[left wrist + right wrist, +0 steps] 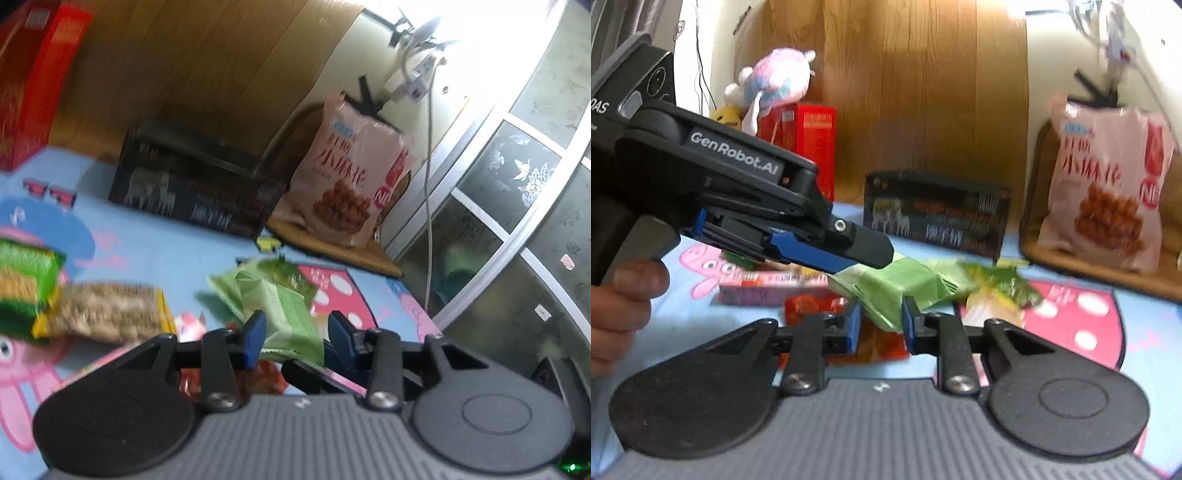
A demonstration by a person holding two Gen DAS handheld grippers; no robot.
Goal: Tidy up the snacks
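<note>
A light green snack packet is held above the blue cartoon mat. My left gripper has its blue pads on either side of the packet's near end. It also shows from the side in the right wrist view, touching the packet's left end. My right gripper is closed on the packet's lower corner. A yellow-edged peanut bag and a green snack pack lie left. A red packet and a pink box lie on the mat.
A dark box stands against the wooden wall. A large pink snack bag sits in a brown basket. Red boxes stand left, with plush toys. A glass door is right.
</note>
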